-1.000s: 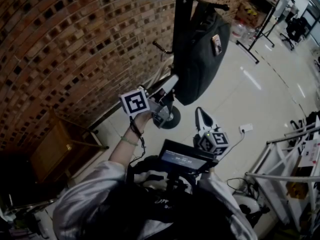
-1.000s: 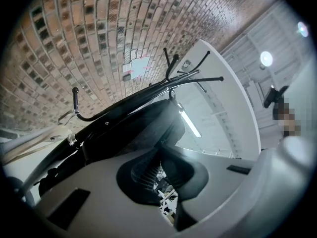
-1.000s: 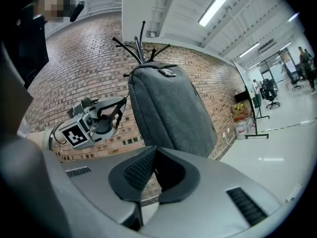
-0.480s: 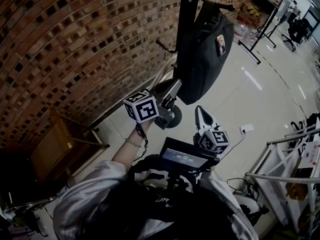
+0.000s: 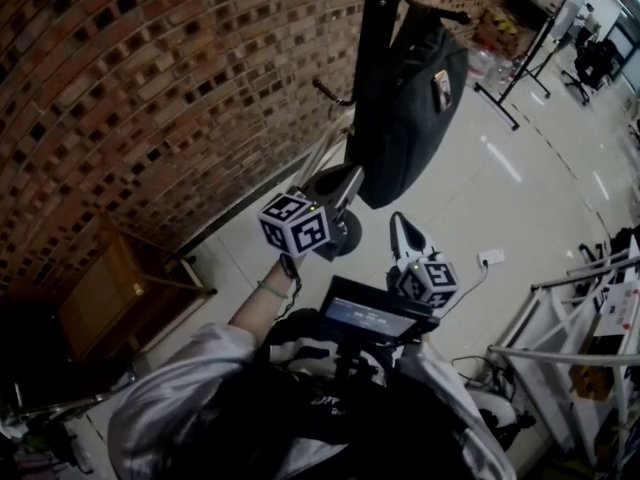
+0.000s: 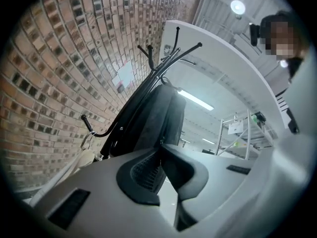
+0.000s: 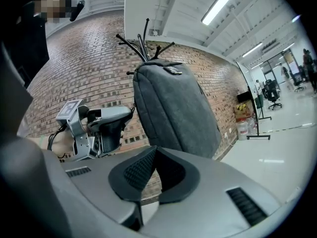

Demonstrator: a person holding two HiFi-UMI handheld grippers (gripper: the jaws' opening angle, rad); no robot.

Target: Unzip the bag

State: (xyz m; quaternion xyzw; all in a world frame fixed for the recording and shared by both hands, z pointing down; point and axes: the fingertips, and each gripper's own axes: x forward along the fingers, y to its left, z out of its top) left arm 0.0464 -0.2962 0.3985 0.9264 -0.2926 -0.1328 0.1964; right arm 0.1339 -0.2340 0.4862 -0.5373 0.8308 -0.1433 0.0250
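Note:
A black bag (image 5: 408, 98) hangs from a black coat stand (image 5: 372, 38) in front of the brick wall. In the head view my left gripper (image 5: 348, 178) is raised just left of the bag's lower end, apart from it, jaws shut and empty. My right gripper (image 5: 399, 222) hovers lower, below the bag, also shut with nothing in it. The left gripper view looks up at the bag (image 6: 161, 115) beyond its closed jaws (image 6: 161, 150). In the right gripper view the bag (image 7: 173, 108) hangs ahead of that gripper (image 7: 155, 150), with the left gripper (image 7: 106, 125) to its left. No zip shows clearly.
The stand's round base (image 5: 350, 238) sits on the pale floor under the bag. A brick wall (image 5: 150, 98) runs along the left, with a wooden cabinet (image 5: 110, 298) beside it. Metal racks (image 5: 575, 318) stand at the right, and a white plug (image 5: 490, 256) lies on the floor.
My left gripper has moved right and a little down, closer to the bag's lower end, its marker cube turning. The right gripper and the bag have stayed where they were.

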